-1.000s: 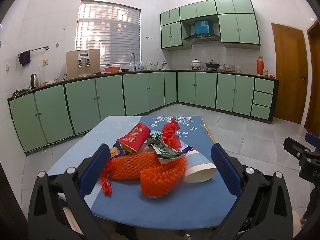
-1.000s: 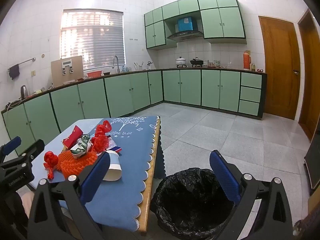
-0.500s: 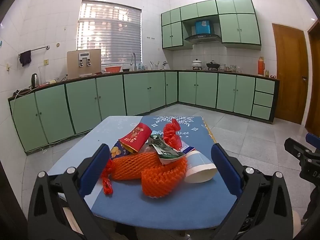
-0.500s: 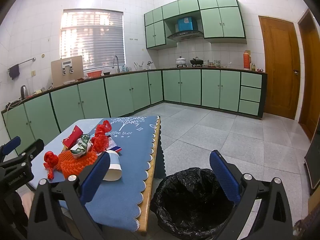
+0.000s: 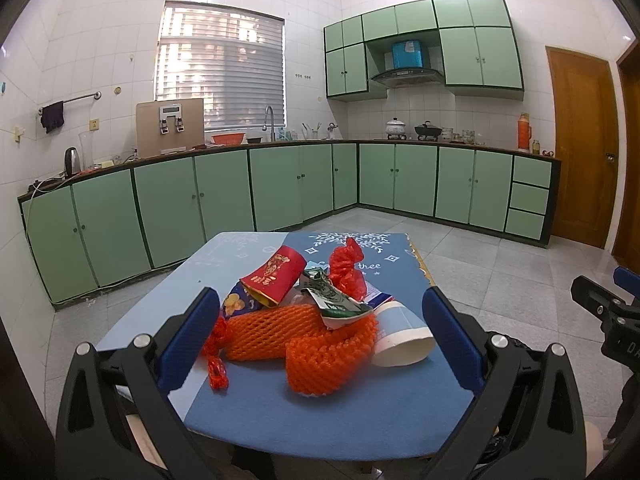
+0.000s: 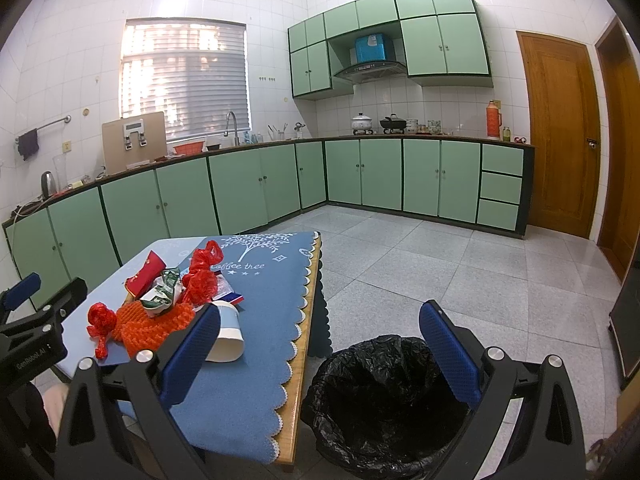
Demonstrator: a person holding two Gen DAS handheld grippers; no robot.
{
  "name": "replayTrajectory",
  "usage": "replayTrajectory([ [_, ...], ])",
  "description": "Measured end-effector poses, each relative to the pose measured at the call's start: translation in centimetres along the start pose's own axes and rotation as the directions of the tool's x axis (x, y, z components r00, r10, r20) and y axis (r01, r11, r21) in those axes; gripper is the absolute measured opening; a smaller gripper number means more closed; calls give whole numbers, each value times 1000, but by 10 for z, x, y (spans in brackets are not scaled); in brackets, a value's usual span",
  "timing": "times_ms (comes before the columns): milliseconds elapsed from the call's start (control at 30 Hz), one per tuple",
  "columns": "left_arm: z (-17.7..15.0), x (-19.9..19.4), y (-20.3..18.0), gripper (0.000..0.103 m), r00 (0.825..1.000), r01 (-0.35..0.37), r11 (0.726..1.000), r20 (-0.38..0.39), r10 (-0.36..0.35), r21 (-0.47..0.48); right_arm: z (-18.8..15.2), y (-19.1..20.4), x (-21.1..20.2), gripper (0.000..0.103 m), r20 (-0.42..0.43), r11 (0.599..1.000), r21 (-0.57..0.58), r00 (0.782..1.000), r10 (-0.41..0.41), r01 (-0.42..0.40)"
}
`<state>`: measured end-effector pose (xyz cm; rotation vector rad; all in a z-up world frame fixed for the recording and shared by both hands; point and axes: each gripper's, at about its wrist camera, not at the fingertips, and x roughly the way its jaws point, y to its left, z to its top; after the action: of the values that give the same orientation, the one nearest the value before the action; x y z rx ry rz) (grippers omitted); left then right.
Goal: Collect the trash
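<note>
A heap of trash lies on the blue-clothed table [image 5: 280, 416]: orange foam netting [image 5: 320, 344], a white paper cup [image 5: 400, 340] on its side, a red envelope [image 5: 276, 274], a green wrapper [image 5: 332, 300] and red plastic wrap [image 5: 348, 268]. My left gripper [image 5: 320, 340] is open and empty, its jaws wide on either side of the heap, short of it. My right gripper [image 6: 320, 352] is open and empty above the gap between the table edge and a bin lined with a black bag [image 6: 384, 404]. The heap also shows in the right wrist view [image 6: 160, 304].
The table's wooden edge [image 6: 300, 364] runs beside the bin. Grey tiled floor [image 6: 440, 260] spreads to the right. Green cabinets [image 5: 280, 192] line the far walls, and a wooden door [image 6: 560, 140] stands at the right.
</note>
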<state>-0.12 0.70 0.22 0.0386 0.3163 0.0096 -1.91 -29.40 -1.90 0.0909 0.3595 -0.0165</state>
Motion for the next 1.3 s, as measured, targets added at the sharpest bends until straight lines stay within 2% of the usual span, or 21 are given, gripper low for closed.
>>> replayTrajectory([
  [1300,2,-1,3,98,1000,-8,1000,2,8,2,2,-2,-6,97,11,1000,1,1000,1,-1],
])
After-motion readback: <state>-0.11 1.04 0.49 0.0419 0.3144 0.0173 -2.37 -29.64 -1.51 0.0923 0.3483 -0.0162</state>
